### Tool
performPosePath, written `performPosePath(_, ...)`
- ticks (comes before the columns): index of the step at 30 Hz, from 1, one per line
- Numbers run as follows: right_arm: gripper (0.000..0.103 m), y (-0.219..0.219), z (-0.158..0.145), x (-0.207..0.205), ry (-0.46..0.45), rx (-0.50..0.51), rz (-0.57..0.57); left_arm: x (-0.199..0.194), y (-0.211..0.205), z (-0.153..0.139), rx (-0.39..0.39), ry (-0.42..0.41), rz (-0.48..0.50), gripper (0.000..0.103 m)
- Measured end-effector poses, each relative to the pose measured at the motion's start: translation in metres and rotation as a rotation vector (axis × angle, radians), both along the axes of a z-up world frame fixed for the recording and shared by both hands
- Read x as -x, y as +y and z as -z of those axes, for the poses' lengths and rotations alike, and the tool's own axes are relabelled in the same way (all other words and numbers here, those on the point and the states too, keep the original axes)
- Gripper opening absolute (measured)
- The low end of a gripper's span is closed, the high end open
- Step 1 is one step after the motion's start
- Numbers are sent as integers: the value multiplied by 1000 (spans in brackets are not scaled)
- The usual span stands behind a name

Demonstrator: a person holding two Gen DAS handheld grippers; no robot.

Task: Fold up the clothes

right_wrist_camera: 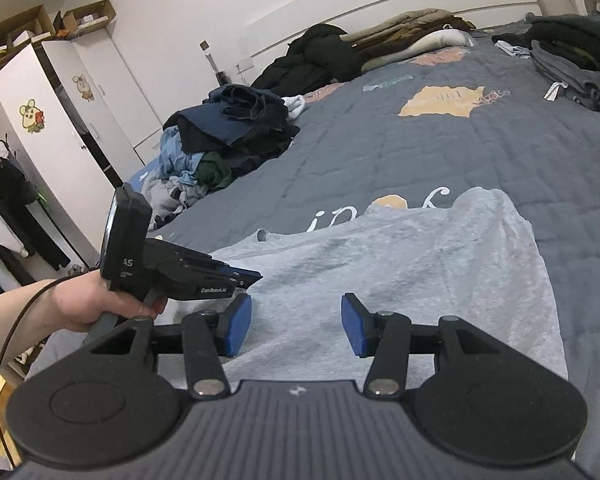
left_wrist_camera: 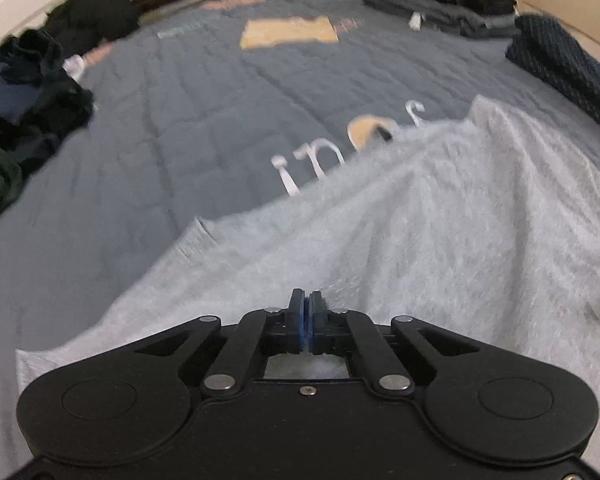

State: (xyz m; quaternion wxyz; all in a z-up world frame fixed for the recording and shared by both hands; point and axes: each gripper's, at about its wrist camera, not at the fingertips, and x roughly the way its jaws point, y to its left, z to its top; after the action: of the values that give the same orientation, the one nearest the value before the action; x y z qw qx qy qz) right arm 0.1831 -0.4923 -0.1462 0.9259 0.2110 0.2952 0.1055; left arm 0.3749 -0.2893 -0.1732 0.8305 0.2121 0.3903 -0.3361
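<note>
Left gripper (left_wrist_camera: 309, 320): black body, two round caps, silver pivot pins, one small screw at the centre; blue pads on black fingers (left_wrist_camera: 298, 312).
Left gripper, side view (right_wrist_camera: 249, 278): black block on top, white lettering "GenRobot.AI" on the flank.
Right gripper (right_wrist_camera: 296, 330): black arms, ribbed grey centre plate with a small logo, silver pins; blue pads on its fingers (right_wrist_camera: 239, 330).
Hand (right_wrist_camera: 88, 304): bare forearm, no sleeve showing.
Cable (right_wrist_camera: 4, 360): thin, dark, looping below the wrist.

Light grey garment (right_wrist_camera: 400, 272) spread rumpled on bed, possibly sweatshirt.
</note>
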Motion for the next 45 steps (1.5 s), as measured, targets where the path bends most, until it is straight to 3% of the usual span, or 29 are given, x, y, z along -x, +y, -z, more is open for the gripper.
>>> performPosePath(7, 49, -2, 0, -2, -4, -22, 18, -24, 0, -31, 81, -92, -85, 2)
performPosePath(12, 49, -4, 3, -3, -1, -13, 34, -46, -9, -18, 61, -105, -156, 2)
performPosePath(15, 49, -5, 7, -4, 7, -7, 40, -53, 0, -9, 79, -55, -244, 4)
performPosePath(18, 49, -5, 11, -7, 26, 3, 47, -38, 23, -21, 188, -83, -355, 7)
performPosePath(21, 49, -8, 13, -7, 34, 6, 62, -7, 53, -42, 317, -90, -491, 21)
performPosePath(23, 49, -10, 13, -8, 32, 2, 74, 25, 73, -55, 361, -108, -603, 38)
performPosePath(27, 49, -7, 13, -7, 29, 8, 80, 86, 94, -63, 350, -99, -683, 39)
performPosePath(31, 49, 3, 14, -8, 35, 31, 62, 118, 119, -56, 381, -39, -749, 40)
performPosePath(37, 49, 17, 16, -9, 45, 65, 36, 114, 146, -51, 303, -44, -741, 40)
performPosePath(42, 49, 25, 18, -11, 56, 89, 28, 117, 147, -48, 209, -92, -628, 40)
performPosePath(45, 49, 30, 20, -12, 61, 111, 14, 118, 149, -36, 157, -81, -606, 40)
